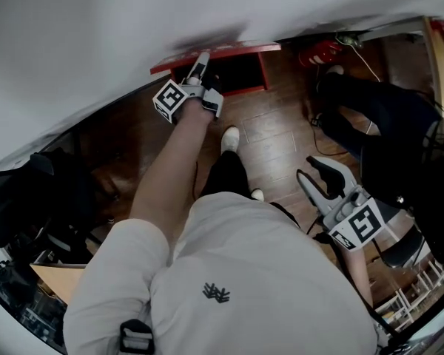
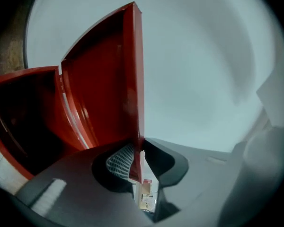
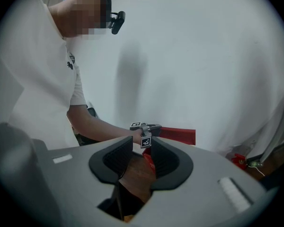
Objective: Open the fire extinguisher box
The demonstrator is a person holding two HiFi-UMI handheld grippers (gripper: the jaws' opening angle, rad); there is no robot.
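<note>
Left gripper view shows the left gripper (image 2: 136, 162) clamped on the red door (image 2: 104, 84), its free edge running up-frame, fire extinguisher box (image 2: 21, 112) at left; right gripper (image 3: 142, 152) jaws apart, empty.

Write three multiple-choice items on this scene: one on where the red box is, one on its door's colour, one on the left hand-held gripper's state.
1. Where is the fire extinguisher box?
A. against the white wall
B. on a table
C. in the middle of the floor

2. What colour is the box's door?
A. yellow
B. red
C. green

3. What state is the left hand-held gripper in?
A. open and empty
B. shut on the door's edge
C. shut on a cable

Answers:
1 A: the head view shows the box backed up to the wall.
2 B: the left gripper view shows the swung-out door red.
3 B: in that view the jaws pinch the door's thin edge between their pads.
</note>
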